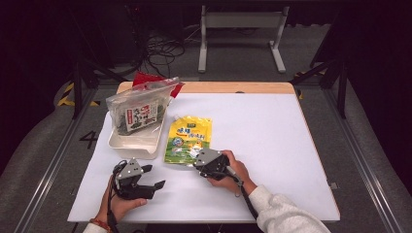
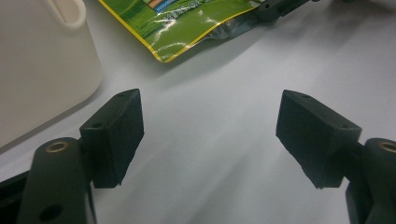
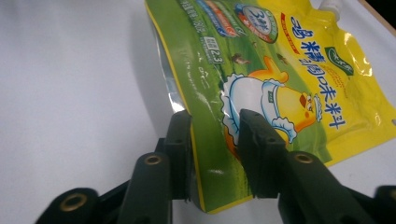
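Yellow-green pouch (image 3: 280,93) — lies flat on the white surface (image 1: 262,131), just right of the white tray (image 1: 138,143); its near edge sits between the pads of the right tongs (image 3: 212,135), which are closed onto it. Left tongs (image 2: 210,135) — jaws wide apart, nothing between them, low over bare surface near the tray's corner. Seaweed bag (image 1: 138,109) — resting in the tray.

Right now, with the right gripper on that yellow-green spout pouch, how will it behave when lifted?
The spout pouch looks like soft, glossy film, so it will probably sag from the right gripper pinching its edge. The shiny surface may slip. It lies flat, so it is unlikely to roll.
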The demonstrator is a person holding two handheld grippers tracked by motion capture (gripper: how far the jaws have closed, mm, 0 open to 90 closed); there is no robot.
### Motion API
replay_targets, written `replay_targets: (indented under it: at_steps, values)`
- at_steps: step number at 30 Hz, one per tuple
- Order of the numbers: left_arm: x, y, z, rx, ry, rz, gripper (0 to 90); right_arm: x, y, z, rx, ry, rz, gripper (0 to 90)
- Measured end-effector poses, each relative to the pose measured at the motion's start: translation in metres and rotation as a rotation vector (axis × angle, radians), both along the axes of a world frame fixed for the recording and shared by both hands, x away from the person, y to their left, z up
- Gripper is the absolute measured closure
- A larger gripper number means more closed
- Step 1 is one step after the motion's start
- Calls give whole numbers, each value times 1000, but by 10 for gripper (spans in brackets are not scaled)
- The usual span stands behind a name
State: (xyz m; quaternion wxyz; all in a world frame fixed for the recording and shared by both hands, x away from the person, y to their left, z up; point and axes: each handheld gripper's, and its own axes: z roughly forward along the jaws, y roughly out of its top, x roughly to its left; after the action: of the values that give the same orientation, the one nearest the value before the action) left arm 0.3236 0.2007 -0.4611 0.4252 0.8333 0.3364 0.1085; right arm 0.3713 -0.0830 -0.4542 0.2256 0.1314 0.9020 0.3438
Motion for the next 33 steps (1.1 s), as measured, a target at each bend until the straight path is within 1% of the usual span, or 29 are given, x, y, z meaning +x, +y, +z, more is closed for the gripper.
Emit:
replay_targets:
  at_steps: [2, 4, 6, 7, 8, 9, 10, 12, 13, 14, 16, 17, 18, 19, 20, 21, 22, 23, 24, 26, 27, 28, 30, 31, 32, 33]
  values:
    - [1, -1, -1, 1, 7, 2, 241, -3, 2, -1, -20, -28, 3, 803]
    - [2, -1, -1, -10, 13, 7, 240, -4, 2, 0, -25, -35, 10, 841]
    - [4, -2, -2, -16, 23, 8, 234, -6, 2, 1, -33, -57, 16, 875]
    - [4, -2, -2, -16, 23, 8, 228, -8, 1, 1, -32, -67, 16, 883]
    - [5, -2, -2, -26, 26, 5, 228, -8, 1, 1, -32, -67, 16, 883]
    - [6, -3, -2, -41, 44, 6, 226, -8, 0, 1, -30, -71, 19, 890]
    - [7, -4, -2, -46, 53, 10, 213, -10, -2, 2, -26, -75, 21, 893]
    - [9, -7, -2, -53, 61, 7, 192, -12, -5, 2, -28, -87, 30, 896]
    - [10, -9, -1, -61, 60, 6, 184, -17, -9, 1, -30, -95, 54, 897]
    - [11, -10, -1, -78, 59, -1, 184, -17, -9, 1, -30, -95, 54, 897]
    - [13, -13, 0, -105, 72, -13, 177, -24, -15, 0, -35, -99, 87, 897]
    - [14, -16, 0, -111, 80, -18, 170, -28, -18, 0, -42, -99, 96, 896]
    - [16, -20, 0, -116, 85, -23, 160, -36, -23, 0, -52, -107, 116, 896]
    - [16, -20, 0, -116, 85, -23, 156, -36, -23, 0, -52, -107, 116, 896]
    - [18, -22, 0, -129, 102, -30, 156, -39, -25, 1, -55, -107, 124, 896]
    - [18, -26, 0, -131, 118, -30, 148, -44, -30, 1, -56, -102, 140, 895]
    - [19, -27, -1, -131, 122, -36, 144, -50, -34, 2, -52, -94, 157, 895]
    - [20, -29, -2, -146, 140, -44, 140, -53, -36, 2, -53, -92, 169, 895]
    - [22, -33, -4, -151, 166, -46, 135, -57, -39, 2, -55, -92, 179, 894]
    - [26, -38, -6, -153, 194, -51, 118, -66, -42, 2, -70, -93, 205, 891]
    - [29, -42, -7, -166, 217, -72, 105, -69, -44, 2, -75, -96, 212, 889]
    - [31, -45, -7, -178, 231, -76, 94, -73, -46, 1, -77, -100, 220, 887]
    - [36, -51, -9, -183, 250, -63, 87, -76, -49, 1, -78, -108, 225, 885]
    - [39, -52, -9, -182, 246, -58, 89, -77, -50, 0, -75, -105, 228, 887]
    - [41, -54, -9, -187, 257, -45, 96, -78, -50, 0, -75, -100, 232, 892]
    - [44, -56, -9, -192, 258, -39, 100, -78, -51, 0, -64, -78, 247, 900]
